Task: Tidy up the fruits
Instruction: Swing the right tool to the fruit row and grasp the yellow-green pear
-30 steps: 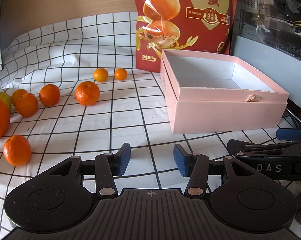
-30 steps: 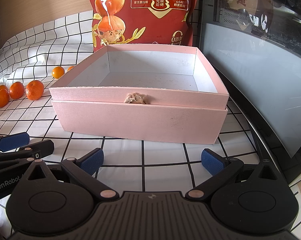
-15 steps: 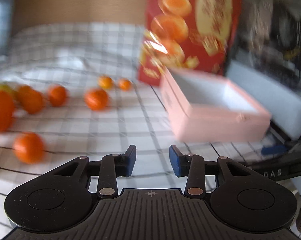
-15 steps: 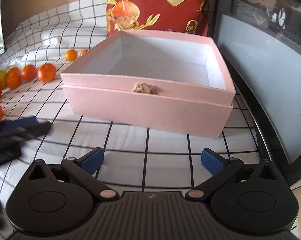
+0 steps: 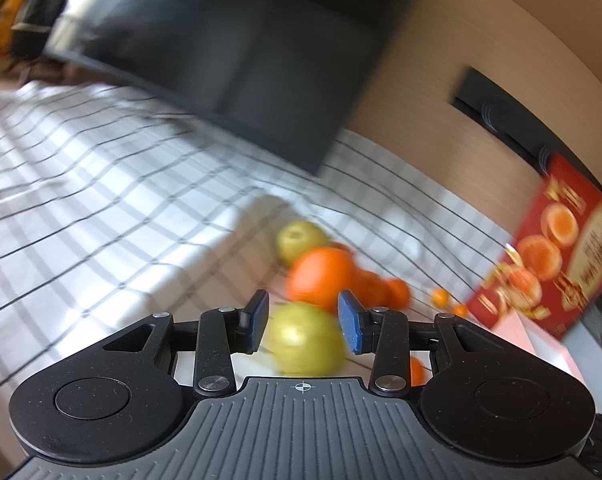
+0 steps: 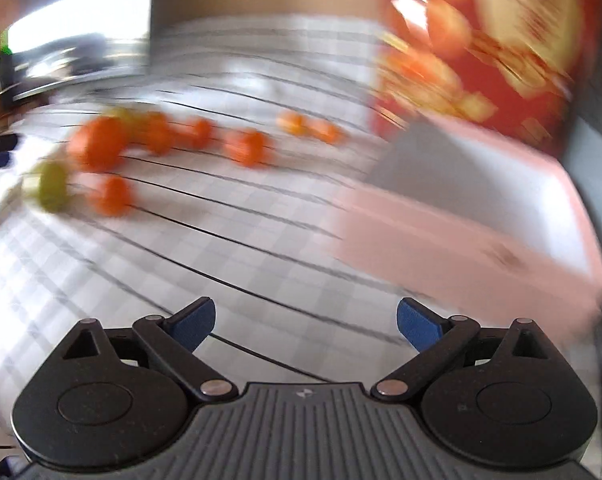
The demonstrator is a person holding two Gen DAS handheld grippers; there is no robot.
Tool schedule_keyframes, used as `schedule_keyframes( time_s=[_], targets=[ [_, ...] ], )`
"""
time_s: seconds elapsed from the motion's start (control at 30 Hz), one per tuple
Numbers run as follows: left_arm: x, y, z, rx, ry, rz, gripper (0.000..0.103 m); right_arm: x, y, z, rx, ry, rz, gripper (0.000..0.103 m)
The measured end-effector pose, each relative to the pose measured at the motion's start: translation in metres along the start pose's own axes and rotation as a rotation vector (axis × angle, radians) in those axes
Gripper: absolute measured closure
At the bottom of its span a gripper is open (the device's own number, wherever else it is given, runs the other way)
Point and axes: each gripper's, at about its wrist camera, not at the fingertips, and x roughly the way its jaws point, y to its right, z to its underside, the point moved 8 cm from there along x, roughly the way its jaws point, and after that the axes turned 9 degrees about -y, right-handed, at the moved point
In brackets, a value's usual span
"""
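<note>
Left tongs [image 5: 303, 322] narrowed, green fruit [image 5: 306, 338] between the pads; contact unclear in blur. Large orange [image 5: 321, 278] just beyond at 12 o'clock. Right tongs [image 6: 306, 322] wide, closing, nothing between; pink box [image 6: 481, 236] at 1 o'clock, fruit row [image 6: 245, 146] at 11.

A white cloth with a black grid [image 6: 261, 248] is covering the surface, wrinkling toward the far side. Lying directly on it at far left: a blurred cluster of orange fruits [image 6: 101, 148], one green fruit [image 6: 53, 186] at its near-left edge, two smaller orange ones [image 6: 309, 126] farther right. A pink open box [image 6: 461, 236] is sitting at right. A red printed bag [image 6: 481, 48] is standing behind it. Motion blur is hiding finer detail.
</note>
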Motion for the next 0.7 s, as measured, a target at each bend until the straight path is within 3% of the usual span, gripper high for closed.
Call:
schedule_keyframes(
  time_s=[0.13,0.3,0.47,0.57,0.7],
  targets=[
    [-0.004,-0.022,-0.006,-0.059,0.022,-0.043,0.060,-0.006,-0.063,-0.044,-0.129,0.059,-0.104,0.005],
    [-0.009,-0.020,-0.011,0.002,0.062,-0.080,0.060,0.009,-0.125,-0.090,-0.158,0.038,-0.250,0.005],
    [-0.010,-0.038,-0.012,-0.037,0.075,-0.098,0.060,0.038,-0.189,-0.113,-0.276,0.036,-0.262,0.007],
    [-0.011,-0.049,-0.012,-0.067,0.079,-0.091,0.060,0.062,-0.217,-0.118,-0.280,0.001,-0.304,0.008],
    [-0.012,-0.054,-0.013,-0.085,0.082,-0.075,0.060,0.095,-0.240,-0.119,-0.285,-0.048,-0.246,0.015]
  ],
)
